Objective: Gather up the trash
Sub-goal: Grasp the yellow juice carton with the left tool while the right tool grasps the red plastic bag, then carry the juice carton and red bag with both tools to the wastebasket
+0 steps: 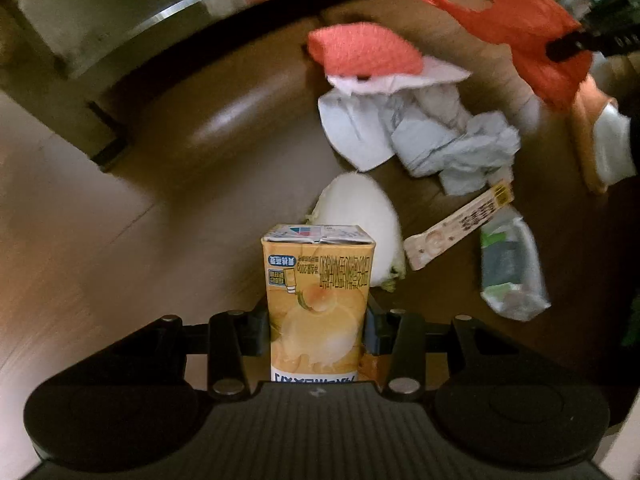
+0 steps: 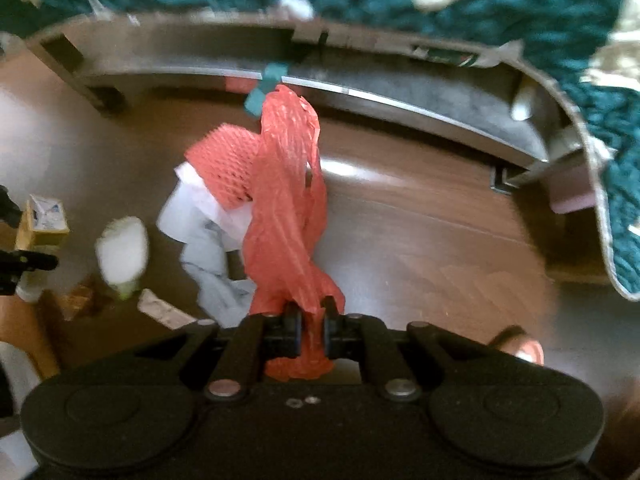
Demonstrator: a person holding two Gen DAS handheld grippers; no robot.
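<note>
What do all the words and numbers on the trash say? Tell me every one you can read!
Yellow drink carton: rows of printed characters, seen upside down and too blurred to read; no word or number comes out clearly.
Flat wooden stick: dark printed marks and a yellow label at one end, too blurred to read.
Clear plastic wrapper: green and grey print, not readable.
Red plastic bag: no print visible.

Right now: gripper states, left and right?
Left gripper: closed on the yellow drink carton, held off the floor.
Right gripper: closed on the red plastic bag, which hangs from it.
</note>
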